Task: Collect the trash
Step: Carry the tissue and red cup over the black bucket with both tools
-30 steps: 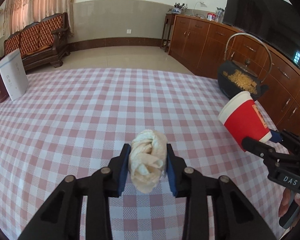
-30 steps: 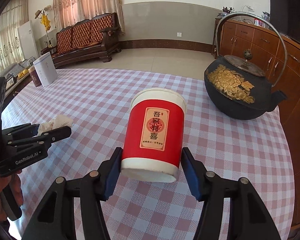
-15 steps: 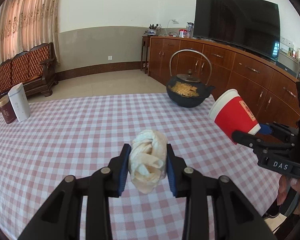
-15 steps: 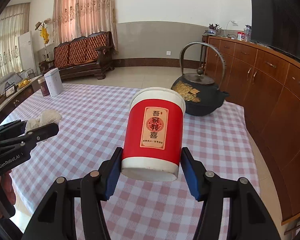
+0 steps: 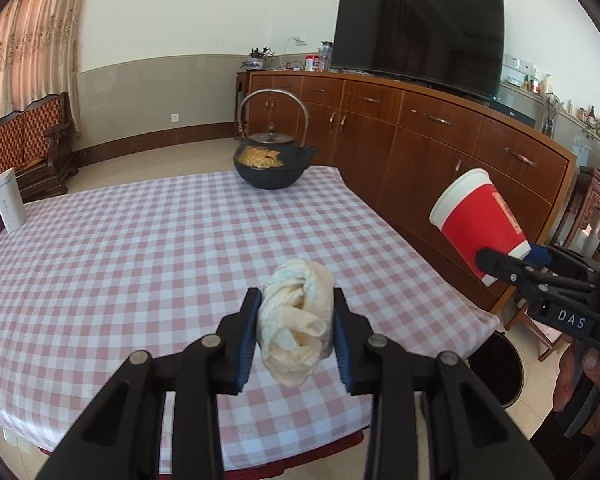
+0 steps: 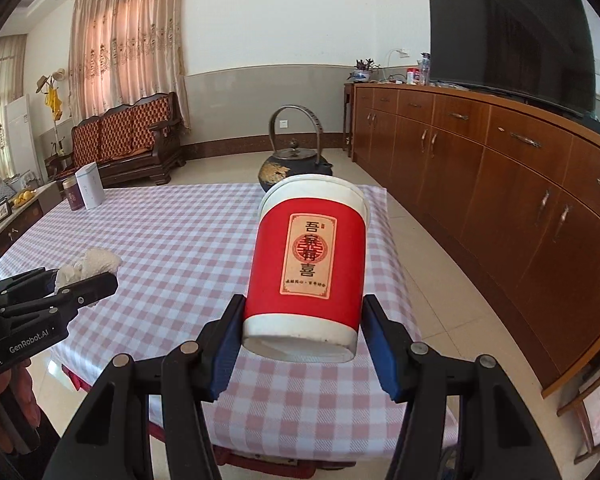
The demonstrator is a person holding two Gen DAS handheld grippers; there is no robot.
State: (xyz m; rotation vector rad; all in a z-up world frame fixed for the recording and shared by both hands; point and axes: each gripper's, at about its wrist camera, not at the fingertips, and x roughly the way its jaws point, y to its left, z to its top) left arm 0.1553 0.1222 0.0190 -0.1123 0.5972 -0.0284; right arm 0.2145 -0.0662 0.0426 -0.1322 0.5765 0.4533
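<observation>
Two pieces of trash are held off the table, one in each gripper. A crumpled, cream-white tissue wad [image 5: 296, 322] sits low in the centre of the left wrist frame, pinched between the blue pads of the left gripper [image 5: 296, 338], above the near edge of the pink-and-white checked tablecloth [image 5: 140, 248]. A red paper cup with a white rim and a cream label of Chinese characters [image 6: 306, 268] fills the middle of the right wrist frame, tilted with its mouth away from the camera, clamped near its base by the right gripper [image 6: 302, 344].

At the right of the left wrist frame the cup hangs past the table's edge, above a dark round bin [image 5: 496, 368] on the floor. A black cast-iron teapot with gold decoration [image 5: 270, 160] stands at the table's far corner. Behind it runs a long brown wooden sideboard [image 5: 440, 136] bearing a black television [image 5: 418, 36].
</observation>
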